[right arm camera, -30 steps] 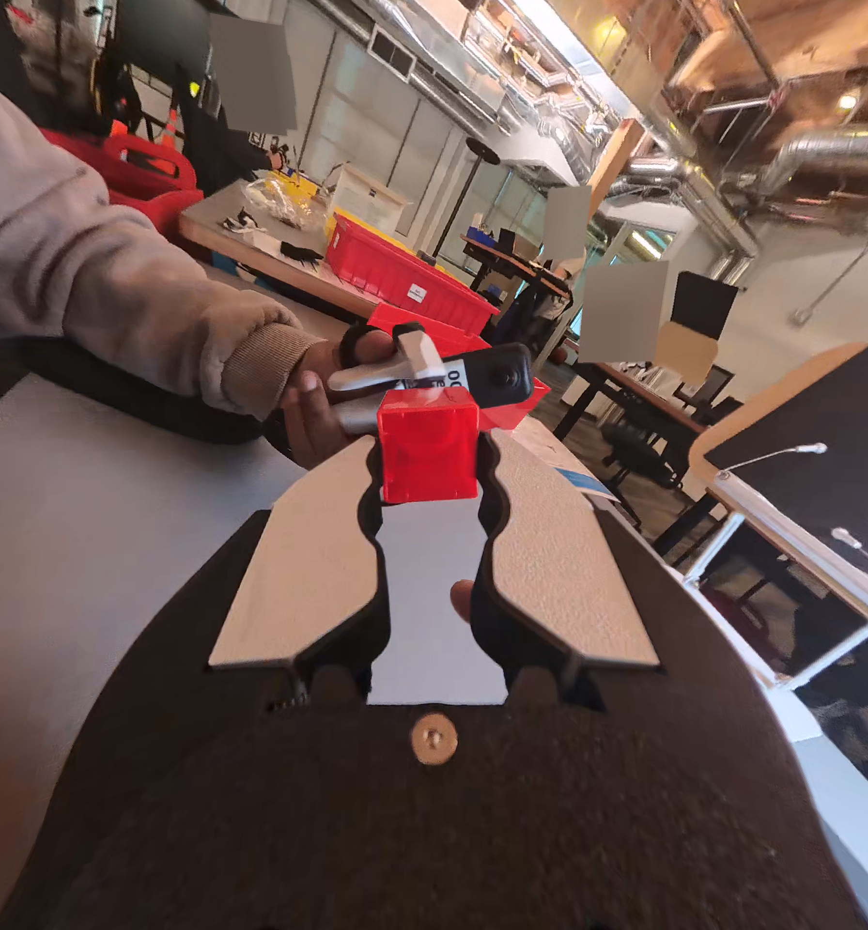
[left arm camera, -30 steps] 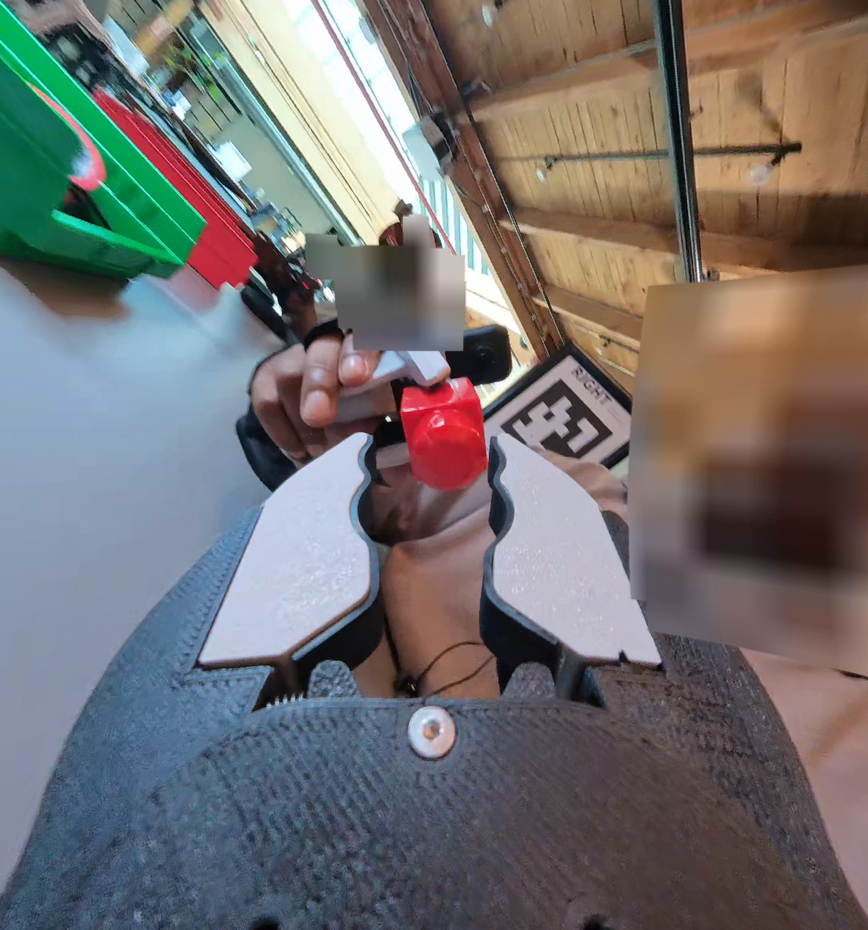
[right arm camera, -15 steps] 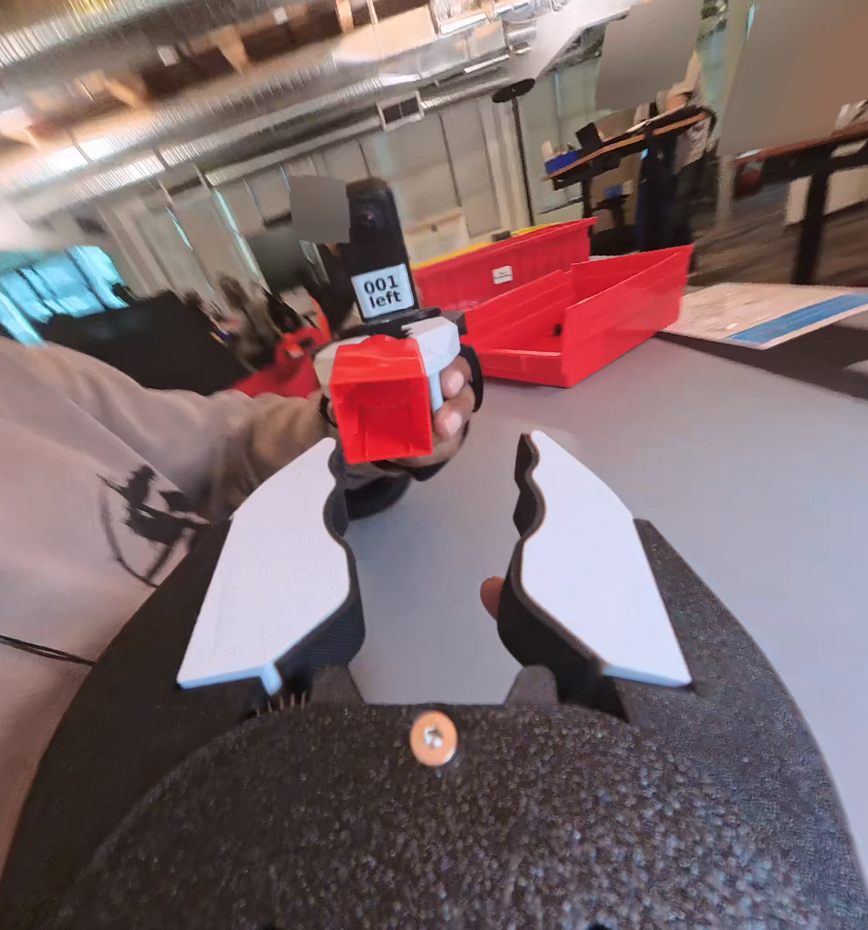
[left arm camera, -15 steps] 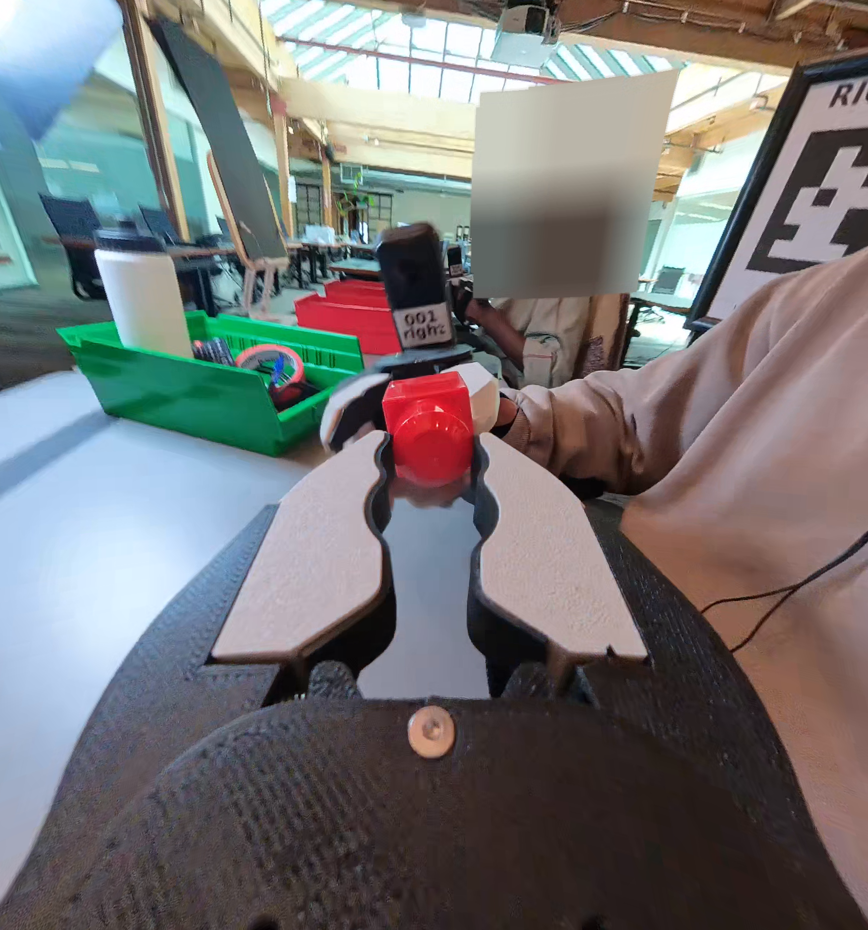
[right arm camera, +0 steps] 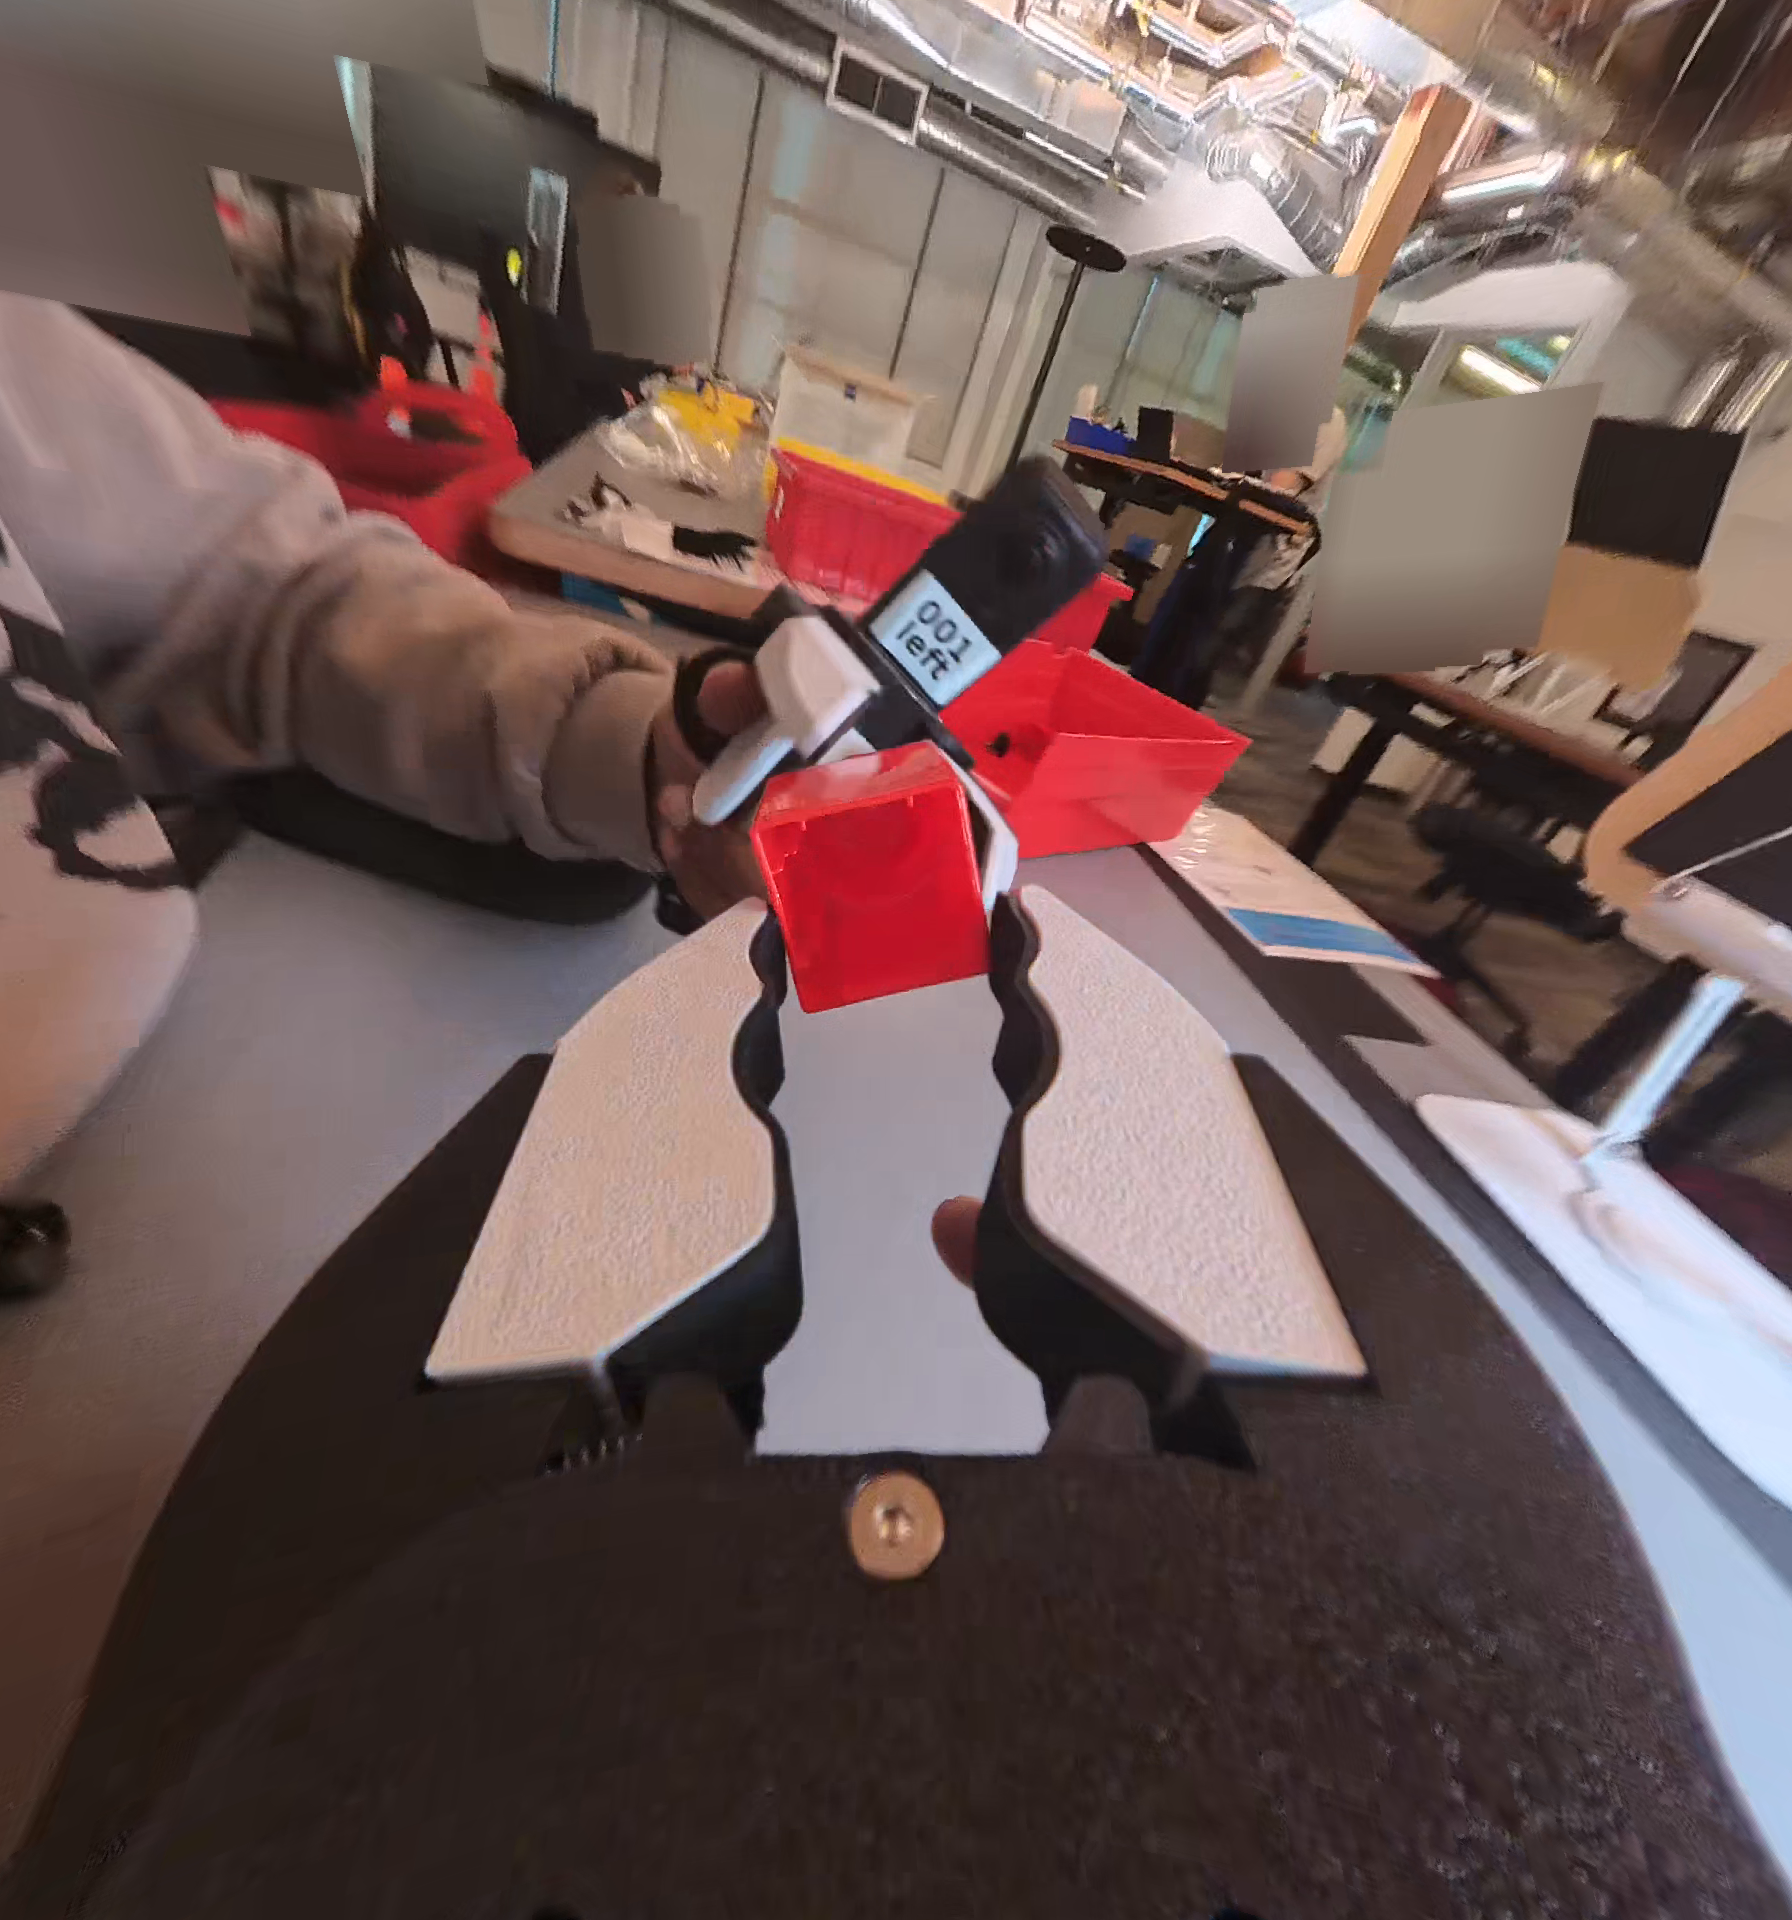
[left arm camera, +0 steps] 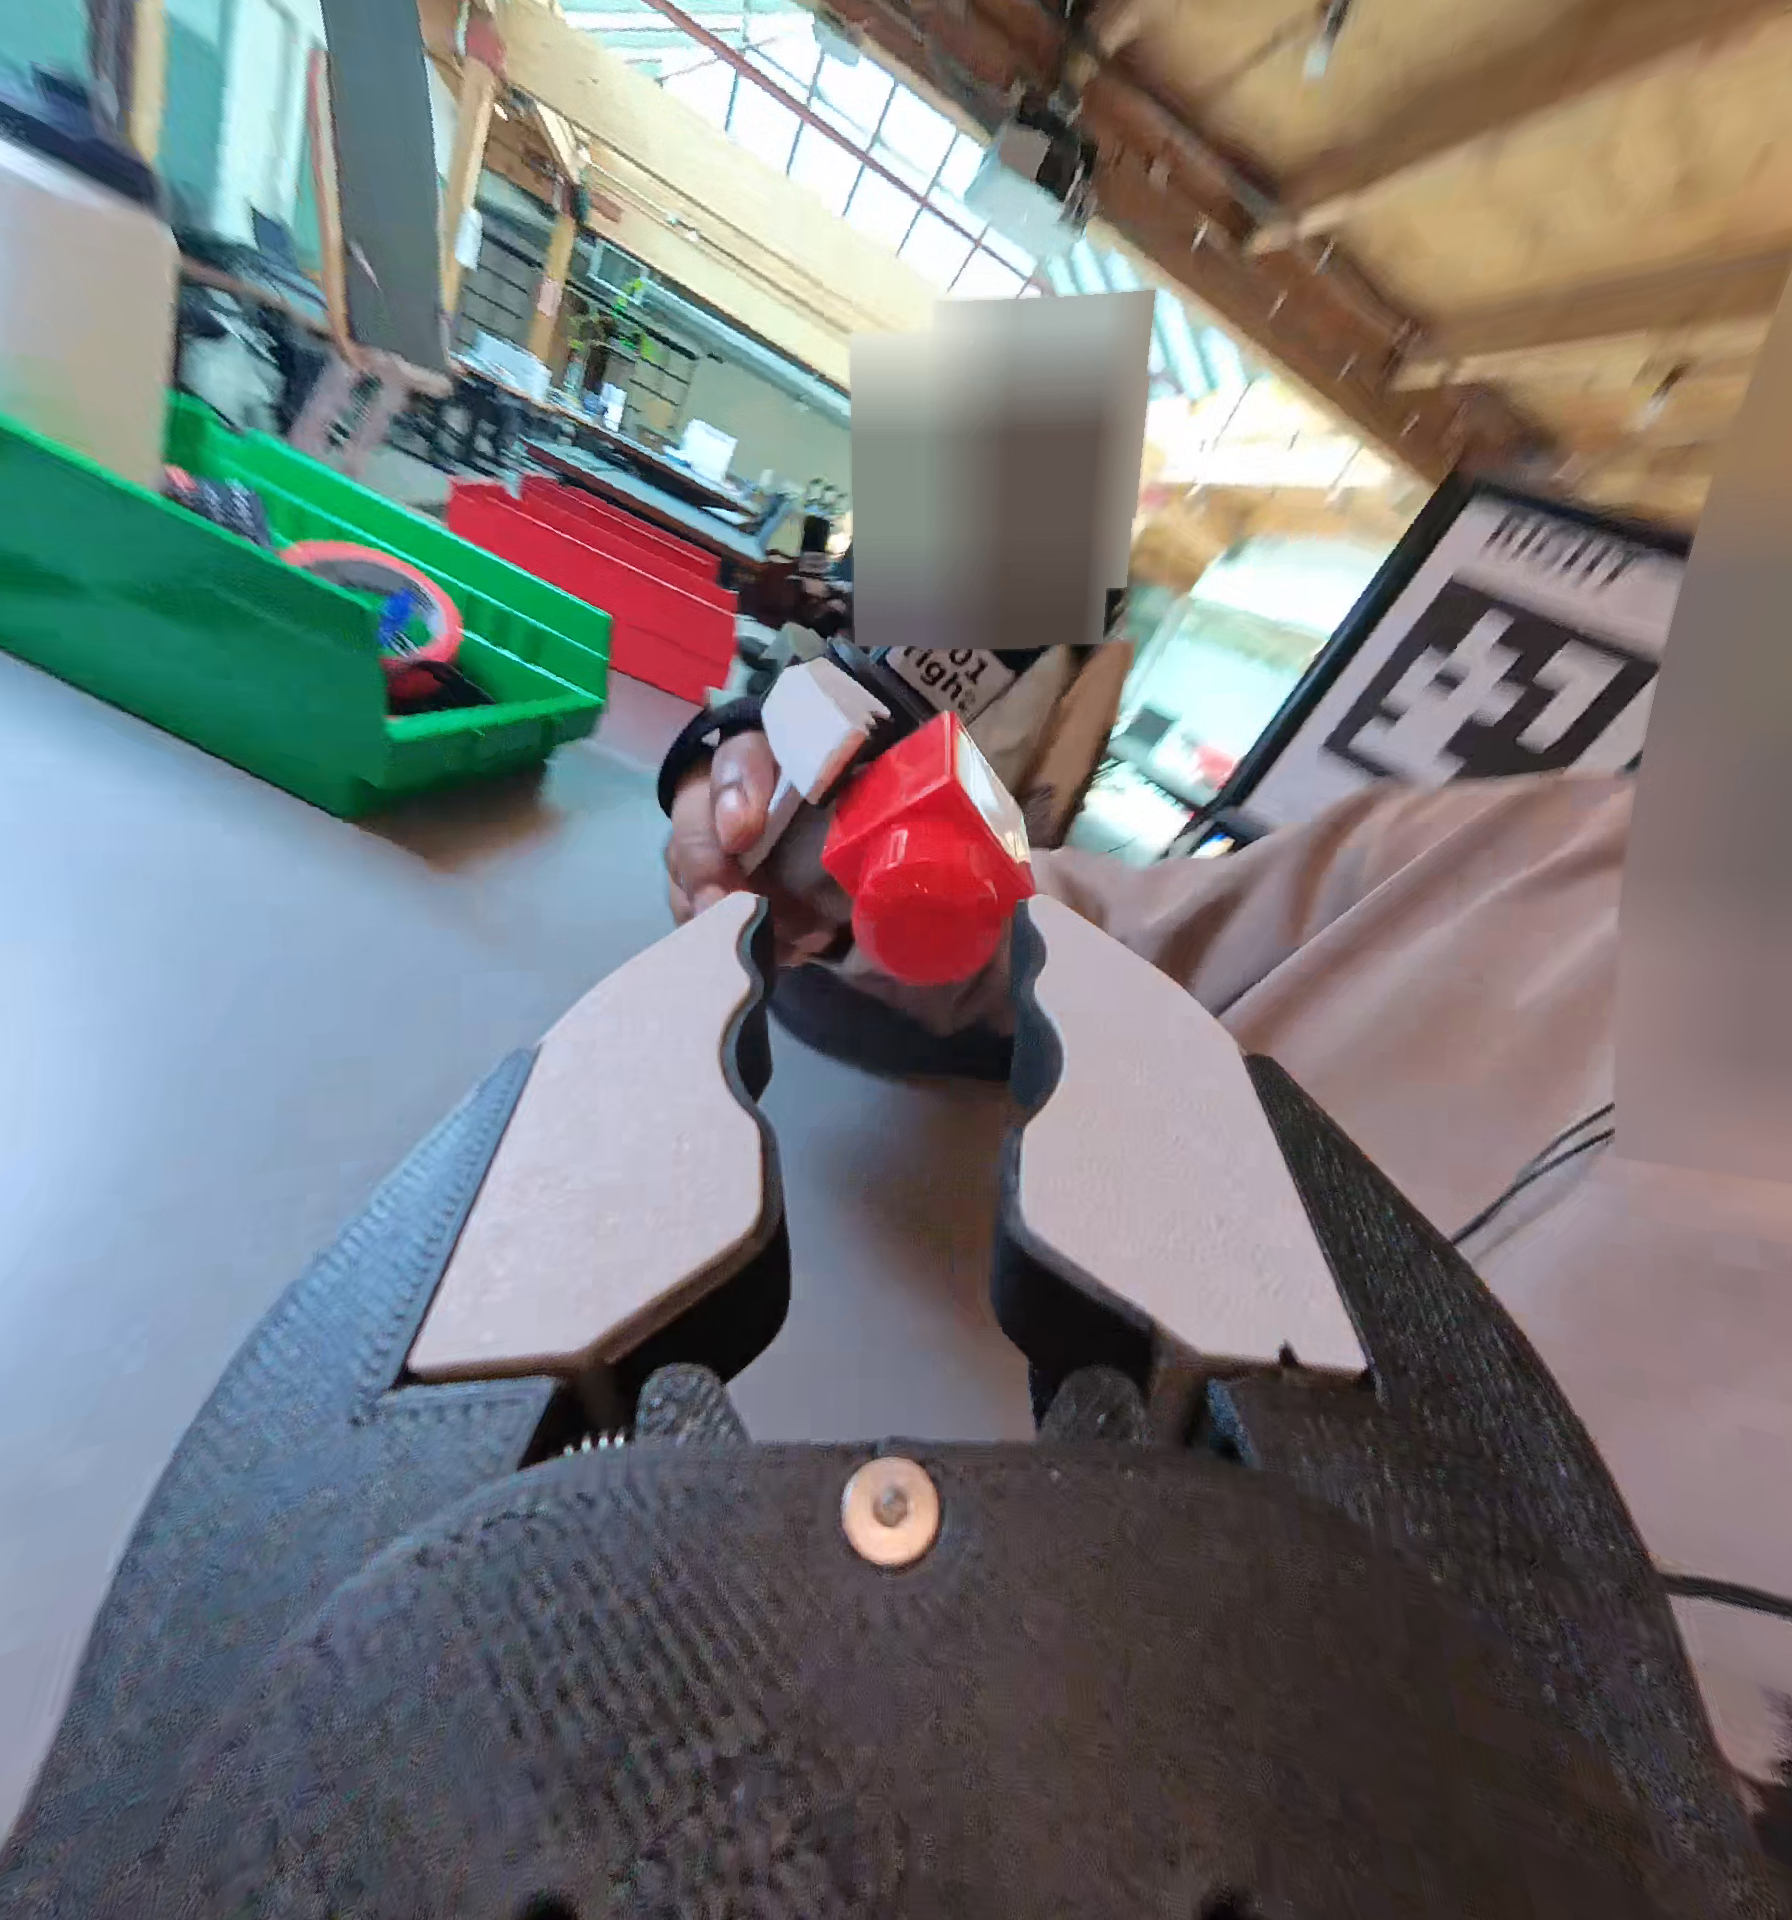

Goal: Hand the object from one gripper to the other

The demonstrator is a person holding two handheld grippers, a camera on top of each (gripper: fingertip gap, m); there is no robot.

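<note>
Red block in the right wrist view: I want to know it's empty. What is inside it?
The red block shows its open side: bare red inner walls and a faint round shape on the back wall, with nothing loose. Motion blur hides finer detail.

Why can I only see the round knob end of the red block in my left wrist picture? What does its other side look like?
Observer: From the right wrist view, the red block shows a hollow square face, like an open box.
Operator: Is the right gripper squeezing it?
Observer: Yes. The right gripper has its two tips pressed against both sides of that square end.
Operator: What's behind the block over there?
Observer: A red bin sits on the grey table just past it, with its open side turned towards the camera.
</note>
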